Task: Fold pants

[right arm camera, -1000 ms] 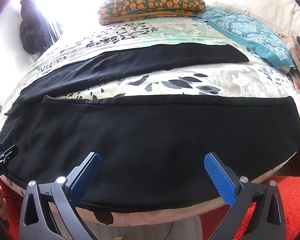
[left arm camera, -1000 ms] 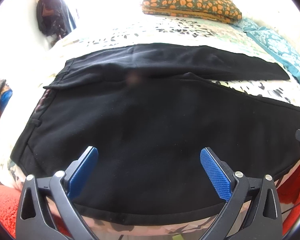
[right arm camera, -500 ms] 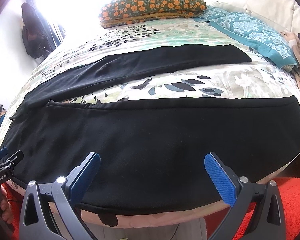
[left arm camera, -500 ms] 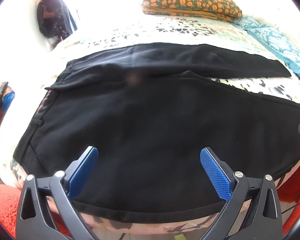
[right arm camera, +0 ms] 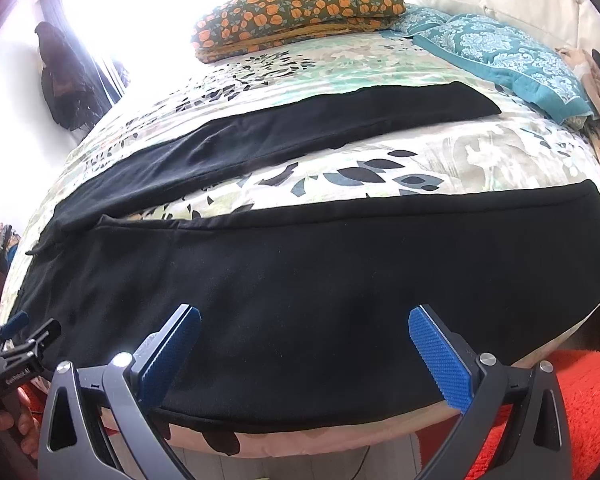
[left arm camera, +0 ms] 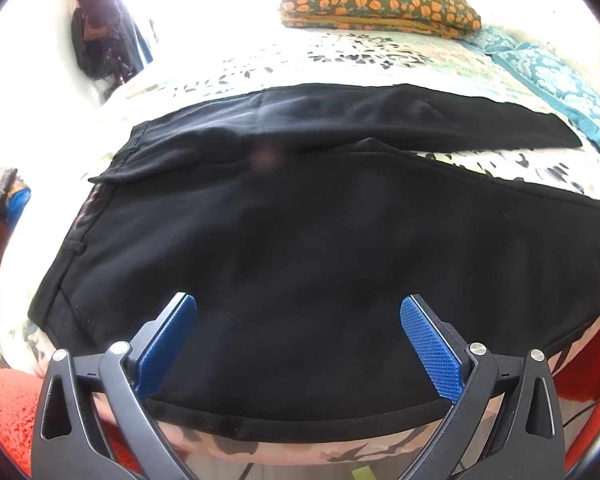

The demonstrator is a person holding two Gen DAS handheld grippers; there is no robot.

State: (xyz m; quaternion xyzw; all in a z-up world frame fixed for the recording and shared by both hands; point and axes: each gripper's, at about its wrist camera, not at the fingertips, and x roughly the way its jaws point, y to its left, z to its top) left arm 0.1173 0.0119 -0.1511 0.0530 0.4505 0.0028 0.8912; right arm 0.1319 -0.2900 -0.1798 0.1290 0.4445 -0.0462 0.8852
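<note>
Black pants point(right arm camera: 300, 280) lay spread along the near edge of the bed point(right arm camera: 380, 168), long axis left-right, legs splayed. Left gripper point(left arm camera: 298, 336) faced the waistband end, right gripper point(right arm camera: 304, 344) the near leg; both wide open, empty.

1. I get strong daylight from the window point(right arm camera: 100, 20) at the far left; it blows out to pure white in both views.
2. The black pants point(left arm camera: 300, 248) read as a nearly flat dark mass, with faint sheen only on the far leg.
3. A small blurred pinkish smudge point(left arm camera: 265, 157) sits on my left view.
4. Fisheye bending curves the bed point(right arm camera: 440, 152) and darkens the corners.
5. The blue fingers point(right arm camera: 440, 362) look sharp, their texture clear.
</note>
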